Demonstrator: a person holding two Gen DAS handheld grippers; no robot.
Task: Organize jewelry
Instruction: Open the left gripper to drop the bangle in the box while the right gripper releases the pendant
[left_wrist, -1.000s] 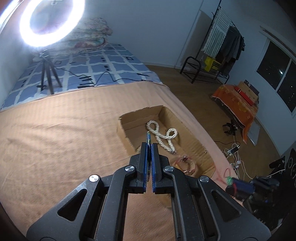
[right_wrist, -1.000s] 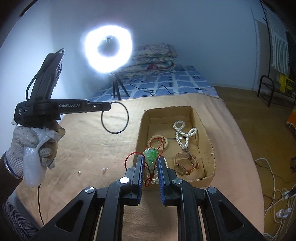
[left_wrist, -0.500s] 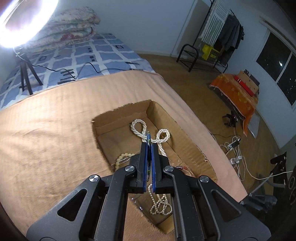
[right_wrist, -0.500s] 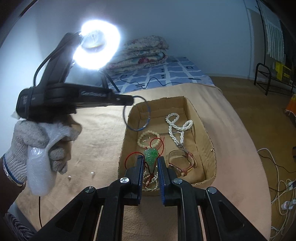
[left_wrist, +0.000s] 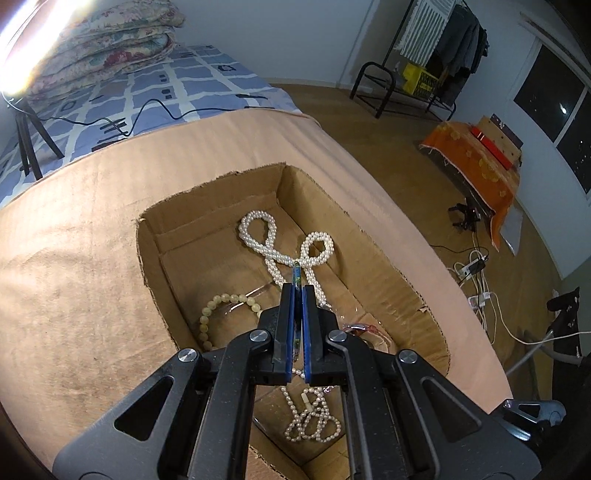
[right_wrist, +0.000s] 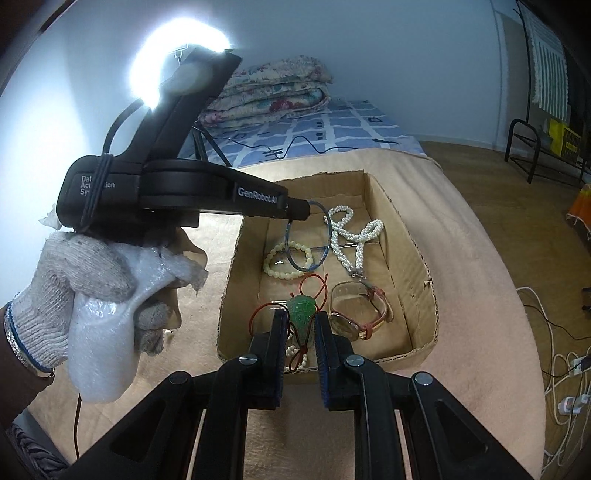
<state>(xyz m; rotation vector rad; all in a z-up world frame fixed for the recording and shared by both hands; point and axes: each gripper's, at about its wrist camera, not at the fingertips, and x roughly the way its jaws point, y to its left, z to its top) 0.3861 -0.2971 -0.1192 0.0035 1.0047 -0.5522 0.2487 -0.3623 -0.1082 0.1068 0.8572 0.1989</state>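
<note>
While my left claw (right_wrist: 308, 212) hangs over the cardboard box (right_wrist: 424, 266), it's pinched tight on the thin blue bangle (right_wrist: 307, 240), which dangles above the bead bracelet (right_wrist: 288, 260) and pearl rope (right_wrist: 352, 236). My right claw (right_wrist: 300, 328), nearly closed, grips the green pendant (right_wrist: 301, 314) on its red cord (right_wrist: 314, 288) over the near end, beside the watch (right_wrist: 356, 310). Step: dropping 2 pieces into the box. Next, I'd say: lower, spread both claws, clear without snagging the cord.
</note>
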